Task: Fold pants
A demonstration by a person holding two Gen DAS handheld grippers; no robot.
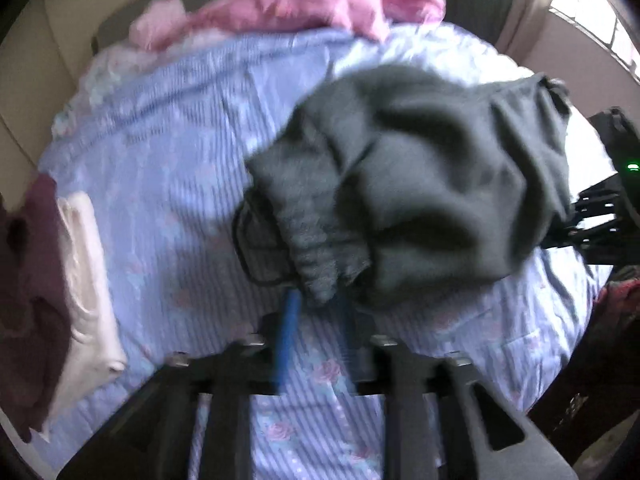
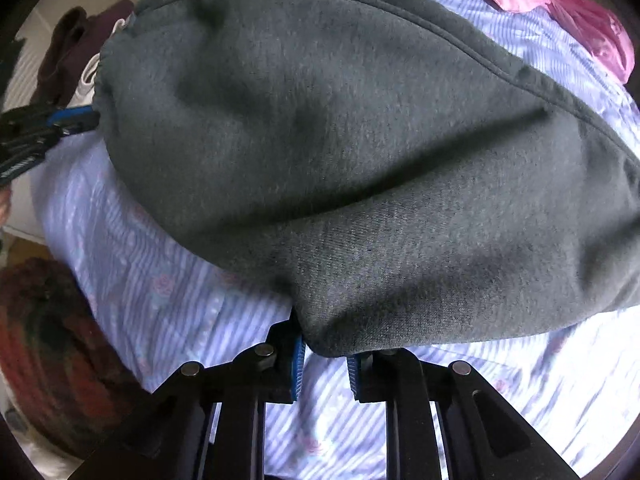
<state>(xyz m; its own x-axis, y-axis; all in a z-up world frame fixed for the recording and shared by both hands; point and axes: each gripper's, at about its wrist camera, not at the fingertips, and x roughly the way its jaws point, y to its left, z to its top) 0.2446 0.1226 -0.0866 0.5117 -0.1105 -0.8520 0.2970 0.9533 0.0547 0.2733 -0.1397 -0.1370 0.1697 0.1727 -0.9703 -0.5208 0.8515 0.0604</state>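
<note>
Dark grey sweatpants (image 1: 420,184) hang bunched above a bed with a blue striped floral sheet (image 1: 168,184). My left gripper (image 1: 320,304) is shut on the ribbed waistband end, where a black drawstring (image 1: 248,240) loops out. The right gripper's black body shows at the right edge (image 1: 612,216). In the right wrist view the pants (image 2: 340,152) fill the frame, and my right gripper (image 2: 326,354) is shut on their near edge. The left gripper (image 2: 60,120) shows at the far left, holding the gathered end.
Pink bedding (image 1: 304,4) is piled at the head of the bed. A maroon garment (image 1: 28,280) and a white one (image 1: 88,280) lie at the left edge. A red patterned fabric (image 2: 52,352) sits beside the bed. A window (image 1: 592,12) is at the right.
</note>
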